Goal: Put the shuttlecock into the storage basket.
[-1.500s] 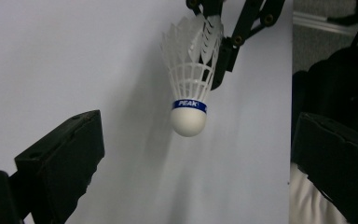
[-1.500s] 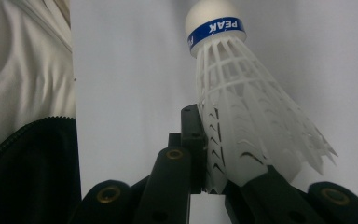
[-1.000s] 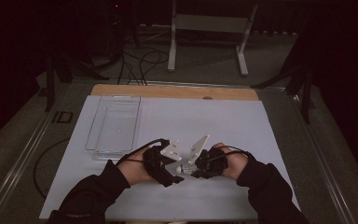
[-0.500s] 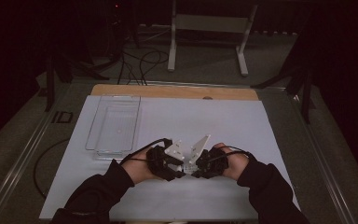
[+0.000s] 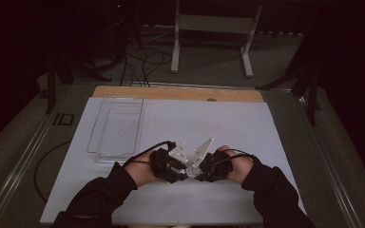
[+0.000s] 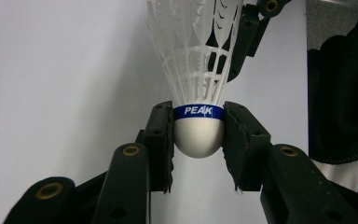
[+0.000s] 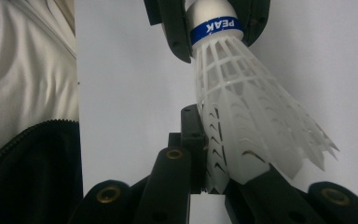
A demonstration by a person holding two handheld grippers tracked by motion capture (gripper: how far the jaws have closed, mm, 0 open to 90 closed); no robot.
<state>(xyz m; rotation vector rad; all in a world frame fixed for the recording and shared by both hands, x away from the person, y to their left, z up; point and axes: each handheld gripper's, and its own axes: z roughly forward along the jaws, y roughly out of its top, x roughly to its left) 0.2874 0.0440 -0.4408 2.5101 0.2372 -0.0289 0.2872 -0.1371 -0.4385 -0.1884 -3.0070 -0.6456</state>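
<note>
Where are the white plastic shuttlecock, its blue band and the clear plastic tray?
White plastic shuttlecock (image 6: 198, 135), left gripper view, rounded cork.
Blue band (image 7: 216, 27), right gripper view, lettered middle.
Clear plastic tray (image 5: 116, 124), high view, its floor.

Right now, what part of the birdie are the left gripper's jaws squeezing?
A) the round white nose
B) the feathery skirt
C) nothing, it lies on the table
A: in the left gripper view, the left gripper has both black jaws pressed against the round white nose of the shuttlecock, just below its blue band.
</note>
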